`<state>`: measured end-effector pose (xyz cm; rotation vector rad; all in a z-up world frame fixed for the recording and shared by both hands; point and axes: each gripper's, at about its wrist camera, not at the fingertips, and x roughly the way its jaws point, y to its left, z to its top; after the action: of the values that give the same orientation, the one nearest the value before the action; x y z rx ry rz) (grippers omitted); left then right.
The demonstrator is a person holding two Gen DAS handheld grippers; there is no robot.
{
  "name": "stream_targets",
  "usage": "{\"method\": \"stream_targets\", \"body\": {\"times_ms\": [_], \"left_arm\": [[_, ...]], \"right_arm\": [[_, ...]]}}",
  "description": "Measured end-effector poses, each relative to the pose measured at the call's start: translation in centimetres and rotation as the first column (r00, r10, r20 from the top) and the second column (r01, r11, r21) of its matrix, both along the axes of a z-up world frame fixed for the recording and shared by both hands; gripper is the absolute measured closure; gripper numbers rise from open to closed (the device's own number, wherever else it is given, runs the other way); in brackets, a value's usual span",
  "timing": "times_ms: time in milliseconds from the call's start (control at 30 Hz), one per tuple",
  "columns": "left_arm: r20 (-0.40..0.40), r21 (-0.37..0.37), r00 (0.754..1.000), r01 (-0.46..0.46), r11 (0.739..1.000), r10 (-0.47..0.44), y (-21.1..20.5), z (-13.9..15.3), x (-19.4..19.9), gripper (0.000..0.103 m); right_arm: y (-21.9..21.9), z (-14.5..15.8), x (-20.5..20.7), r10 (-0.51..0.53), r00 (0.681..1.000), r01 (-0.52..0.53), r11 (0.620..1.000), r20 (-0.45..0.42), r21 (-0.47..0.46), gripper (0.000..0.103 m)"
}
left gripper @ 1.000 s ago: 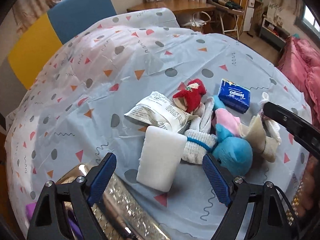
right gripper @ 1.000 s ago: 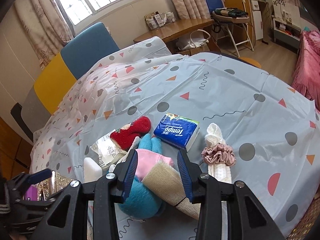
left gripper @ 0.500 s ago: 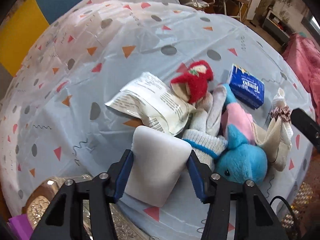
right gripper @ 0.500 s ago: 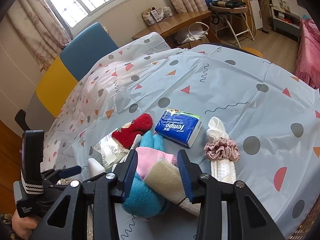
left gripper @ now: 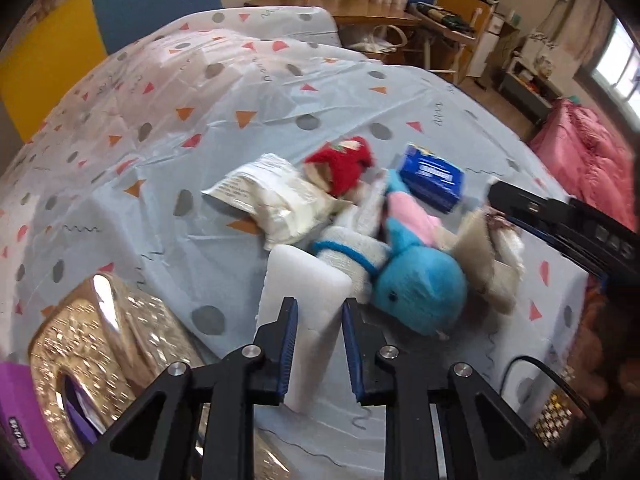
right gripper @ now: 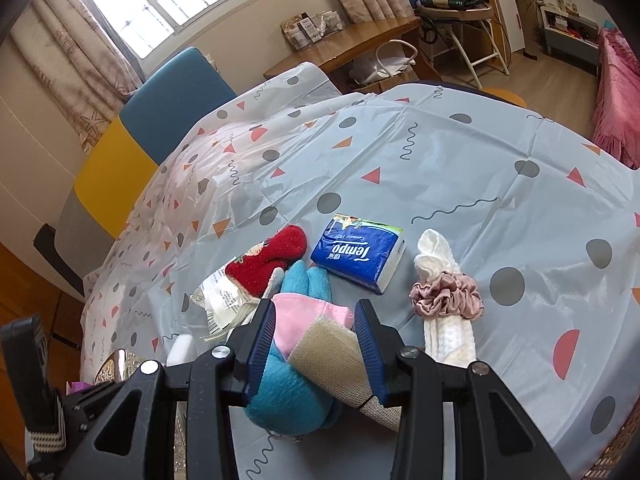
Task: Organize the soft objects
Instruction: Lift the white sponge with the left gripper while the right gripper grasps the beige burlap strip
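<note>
Since 1 second ago the left tool has come in from a wide-open stance and now pinches the white sponge between its 2 blue pads, the block standing tilted with its far end up off the desk. Just past the sponge, to this tool's right, lie a rolled white sock with a blue stripe and a blue plush toy touching it. Farther ahead sit a white packet and a red sock, with a blue tissue pack off to the right. To the tool's near left is a shiny gold box.

The right tool is partly closed around the blue plush and a beige cloth; firm contact cannot be told. Ahead to its right lie a pink scrunchie around a white cloth.
</note>
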<state>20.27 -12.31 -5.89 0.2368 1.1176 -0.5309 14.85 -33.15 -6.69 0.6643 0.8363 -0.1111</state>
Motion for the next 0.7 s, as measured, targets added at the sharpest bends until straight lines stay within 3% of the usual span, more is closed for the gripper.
{"method": "stream_targets", "body": {"times_ms": [133,200,233,267,400,467,533,700], "left_arm": [[-0.016,-0.029,0.996,0.085,0.996,-0.086,-1.2,-0.3,-2.2,0.077],[-0.012,-0.024,0.995,0.102,0.995,-0.102,-1.6,-0.4,-3.0,0.06],[0.008,-0.014,0.995,0.098,0.995,-0.098,-1.7,-0.4,-3.2,0.044],[0.032,0.0,0.996,0.089,0.996,-0.089,-1.7,-0.4,-3.4,0.036],[0.039,0.039,0.994,0.096,0.995,-0.098,-2.0,-0.8,-3.3,0.035],[0.029,0.069,0.99,0.135,0.988,-0.137,-2.4,-1.4,-3.4,0.026],[0.051,0.109,0.989,0.134,0.985,-0.14,-2.7,-1.9,-3.6,0.024],[0.018,0.11,0.995,0.093,0.99,-0.096,-2.5,-3.3,-2.7,0.019]], "right_arm": [[-0.2,-0.1,-0.1,-0.01,1.0,0.01,1.0,-0.008,0.004,0.062],[-0.2,-0.2,-0.1,-0.01,1.0,0.011,1.0,-0.014,0.007,0.062],[-0.2,-0.3,-0.1,-0.01,1.0,0.011,1.0,-0.016,0.008,0.062],[-0.2,-0.3,-0.1,-0.012,1.0,0.012,1.0,-0.017,0.006,0.062],[-0.4,-0.3,-0.3,-0.023,1.0,0.024,1.0,-0.015,0.017,0.062],[-0.6,-0.4,-0.3,-0.028,0.999,0.029,0.999,-0.016,0.03,0.062],[-0.8,-0.5,-0.3,-0.033,0.999,0.034,0.999,-0.019,0.042,0.062],[-1.0,-0.7,-0.3,-0.032,0.999,0.033,0.998,-0.021,0.061,0.062]]}}
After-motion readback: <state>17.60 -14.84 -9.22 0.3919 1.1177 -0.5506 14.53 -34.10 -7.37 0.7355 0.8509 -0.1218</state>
